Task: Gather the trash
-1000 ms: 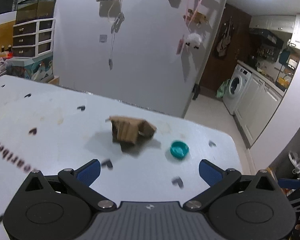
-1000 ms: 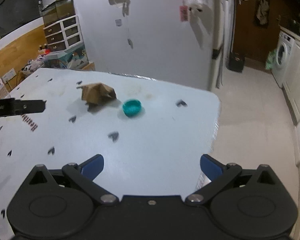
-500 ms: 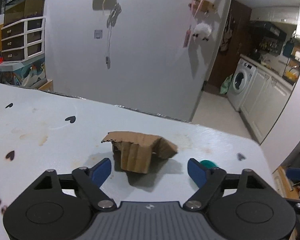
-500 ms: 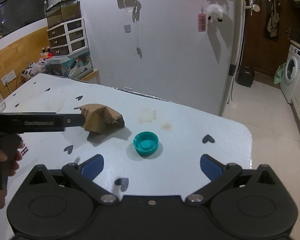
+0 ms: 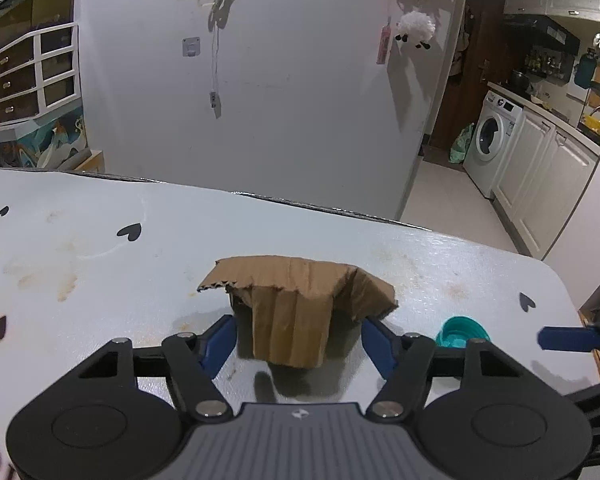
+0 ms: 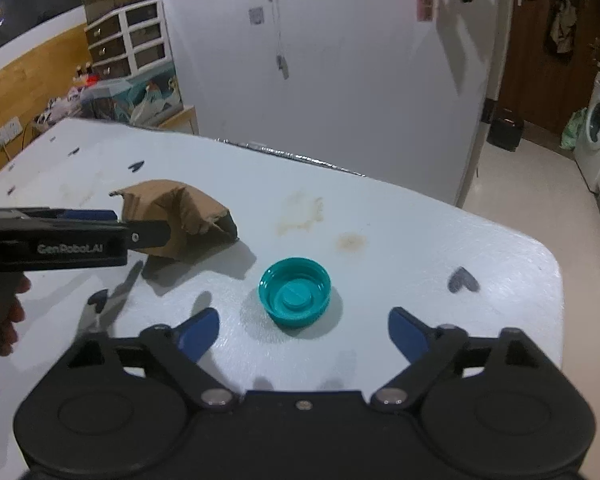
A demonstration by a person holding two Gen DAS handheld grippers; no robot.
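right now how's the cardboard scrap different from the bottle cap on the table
The cardboard scrap is brown, crumpled and irregular; the bottle cap is teal, round and intact. The scrap stands taller; the cap sits low, open side up. The scrap is the bigger piece. Both rest on the white table.

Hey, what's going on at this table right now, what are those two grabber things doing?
A person is clearing trash off a white table with a handheld gripper in each hand. The left gripper has its jaws closing around a crumpled piece of brown cardboard, which sits between them but does not look squeezed yet. The right gripper is lined up just short of a teal bottle cap lying open side up, its jaws also starting to close. Both items rest on the table.
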